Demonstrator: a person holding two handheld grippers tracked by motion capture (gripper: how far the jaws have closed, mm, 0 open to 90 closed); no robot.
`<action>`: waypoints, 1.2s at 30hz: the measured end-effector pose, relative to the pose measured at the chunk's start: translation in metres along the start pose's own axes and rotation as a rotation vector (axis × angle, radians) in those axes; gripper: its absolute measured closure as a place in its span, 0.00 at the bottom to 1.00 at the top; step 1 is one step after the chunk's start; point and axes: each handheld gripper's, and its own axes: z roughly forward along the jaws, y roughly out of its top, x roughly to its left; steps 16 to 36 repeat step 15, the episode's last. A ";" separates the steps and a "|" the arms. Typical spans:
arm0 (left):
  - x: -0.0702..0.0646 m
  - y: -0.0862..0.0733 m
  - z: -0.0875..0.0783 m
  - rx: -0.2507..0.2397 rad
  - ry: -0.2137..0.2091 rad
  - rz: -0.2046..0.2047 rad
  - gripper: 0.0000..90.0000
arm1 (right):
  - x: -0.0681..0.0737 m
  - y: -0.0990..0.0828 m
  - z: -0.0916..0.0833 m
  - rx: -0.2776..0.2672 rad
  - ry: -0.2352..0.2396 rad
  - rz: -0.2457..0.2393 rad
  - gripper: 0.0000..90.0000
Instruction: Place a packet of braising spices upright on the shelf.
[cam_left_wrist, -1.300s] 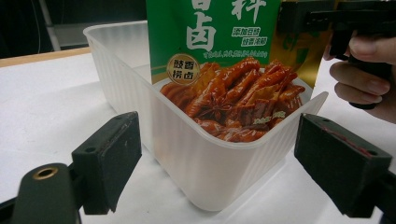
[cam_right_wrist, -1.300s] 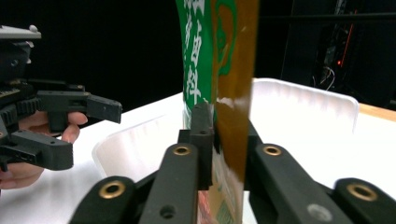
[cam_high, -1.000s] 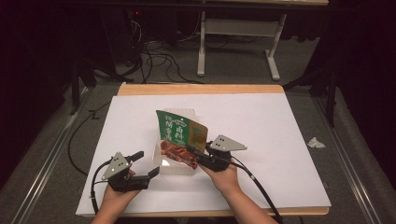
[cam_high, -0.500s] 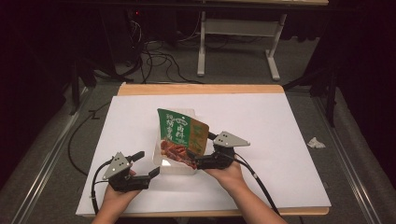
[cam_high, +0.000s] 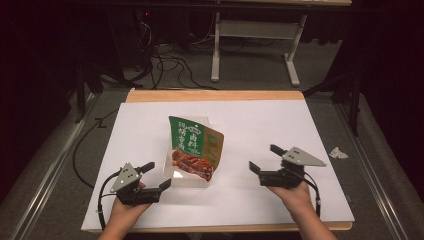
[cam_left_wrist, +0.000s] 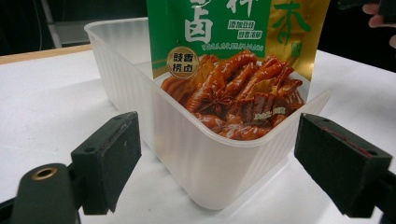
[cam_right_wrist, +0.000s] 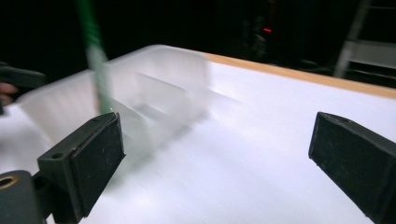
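Observation:
A green and gold snack packet (cam_high: 194, 146) with red-brown food printed on it stands tilted in a clear plastic tray (cam_high: 186, 177) at the middle of the white table (cam_high: 300, 125). In the left gripper view the packet (cam_left_wrist: 233, 56) leans in the tray (cam_left_wrist: 196, 154) close ahead. My left gripper (cam_high: 152, 176) stands open just left of the tray's near corner, touching nothing. My right gripper (cam_high: 265, 159) is open and holds nothing, well to the right of the tray. The right gripper view shows the tray (cam_right_wrist: 154, 88) blurred at the left, with the packet's edge (cam_right_wrist: 93, 51).
The table's wooden far edge (cam_high: 215, 95) and near edge bound the white sheet. A crumpled white scrap (cam_high: 338, 152) lies on the floor at the right. Cables (cam_high: 165, 60) and a white desk frame (cam_high: 260, 35) stand beyond the table.
My right gripper has let go of the packet and drawn away to the right, now open. The packet stays leaning in the tray. My left gripper has not moved.

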 end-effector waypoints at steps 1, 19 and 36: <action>0.000 0.000 0.001 0.001 0.002 0.000 0.17 | -0.007 -0.005 -0.007 0.000 -0.024 0.004 0.05; -0.003 -0.001 0.007 0.020 0.013 -0.005 0.17 | -0.033 -0.041 -0.032 -0.002 -0.088 0.058 0.16; -0.003 -0.001 0.007 0.020 0.013 -0.005 0.17 | -0.033 -0.041 -0.032 -0.002 -0.088 0.058 0.16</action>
